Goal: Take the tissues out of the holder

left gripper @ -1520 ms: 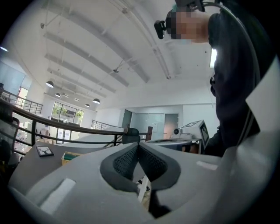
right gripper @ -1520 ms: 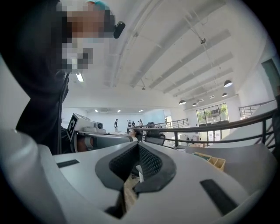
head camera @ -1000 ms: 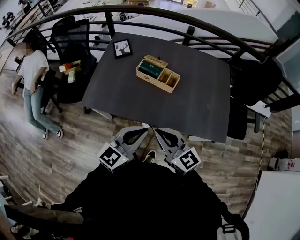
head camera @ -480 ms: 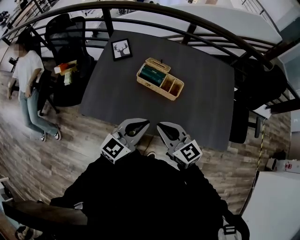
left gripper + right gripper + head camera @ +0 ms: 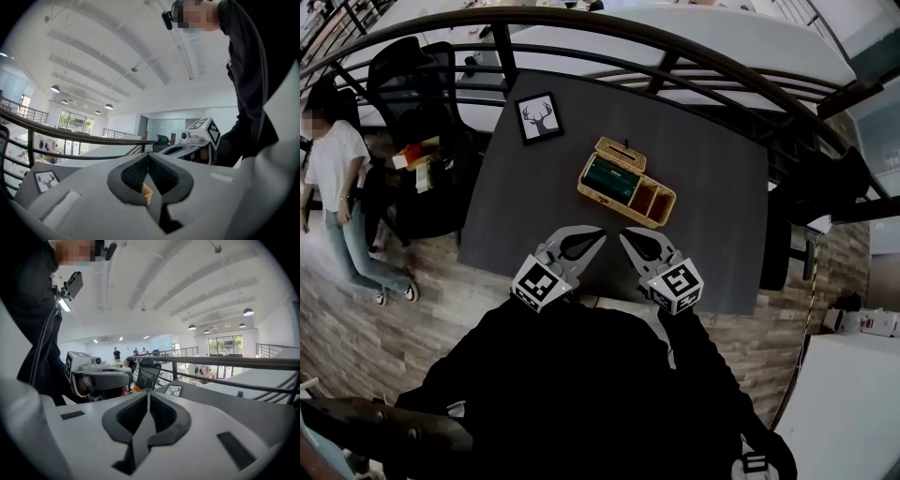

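A wicker holder (image 5: 660,201) stands mid-table on the dark grey table (image 5: 712,216). A green tissue pack (image 5: 605,174) lies in its left compartment, and two smaller compartments sit to the right. My left gripper (image 5: 598,232) and right gripper (image 5: 625,232) hover side by side over the table's near edge, short of the holder. Both are shut with nothing held. In the left gripper view the jaws (image 5: 148,157) meet at the tips, and a sliver of the holder (image 5: 146,193) shows below them. The right gripper view shows its jaws (image 5: 148,397) pressed together.
A framed deer picture (image 5: 539,116) lies at the table's far left corner. A curved black railing (image 5: 675,47) runs behind the table. Black office chairs (image 5: 422,103) stand at the left, and a person (image 5: 337,178) stands on the wood floor beyond them.
Both grippers have moved forward from over the floor to over the table's near edge, closer to the holder. The table has come nearer in the head view.
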The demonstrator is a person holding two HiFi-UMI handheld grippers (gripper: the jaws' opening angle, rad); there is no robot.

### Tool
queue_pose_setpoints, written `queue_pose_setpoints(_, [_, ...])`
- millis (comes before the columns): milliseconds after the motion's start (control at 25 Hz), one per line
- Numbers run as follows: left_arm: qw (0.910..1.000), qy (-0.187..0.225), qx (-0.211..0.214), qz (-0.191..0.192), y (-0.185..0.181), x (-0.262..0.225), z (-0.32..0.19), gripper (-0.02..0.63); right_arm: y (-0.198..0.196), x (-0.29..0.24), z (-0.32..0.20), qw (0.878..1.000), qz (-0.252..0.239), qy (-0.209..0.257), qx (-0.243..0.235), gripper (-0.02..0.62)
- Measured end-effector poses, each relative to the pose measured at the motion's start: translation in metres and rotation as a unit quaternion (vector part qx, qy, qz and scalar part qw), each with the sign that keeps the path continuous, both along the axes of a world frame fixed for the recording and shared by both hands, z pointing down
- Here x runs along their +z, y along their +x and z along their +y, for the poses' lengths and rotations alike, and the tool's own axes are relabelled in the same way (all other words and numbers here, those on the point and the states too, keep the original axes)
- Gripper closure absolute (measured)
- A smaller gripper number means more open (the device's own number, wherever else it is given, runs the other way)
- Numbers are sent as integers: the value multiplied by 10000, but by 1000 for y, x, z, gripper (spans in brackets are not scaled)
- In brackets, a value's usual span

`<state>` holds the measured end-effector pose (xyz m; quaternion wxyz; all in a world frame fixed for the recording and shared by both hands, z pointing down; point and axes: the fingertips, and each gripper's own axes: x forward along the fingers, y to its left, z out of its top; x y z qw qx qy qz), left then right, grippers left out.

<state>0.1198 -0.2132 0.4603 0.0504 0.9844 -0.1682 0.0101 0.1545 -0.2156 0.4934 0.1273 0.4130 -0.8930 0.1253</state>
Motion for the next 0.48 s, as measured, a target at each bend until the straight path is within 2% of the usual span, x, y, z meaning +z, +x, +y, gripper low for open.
queue_pose_setpoints(160, [9998, 26, 166, 131, -4, 9, -25, 598, 6, 31, -43, 9985, 373, -397, -24, 582])
queue_pose_setpoints(240, [9998, -21, 159, 74, -5, 18, -36, 598, 10, 52, -64, 9955, 679, -651, -111, 548])
queue_pose_setpoints(480, [10000, -93, -11, 14, 4, 37, -69, 598, 28, 116, -125, 9753, 1697, -1326, -494, 441])
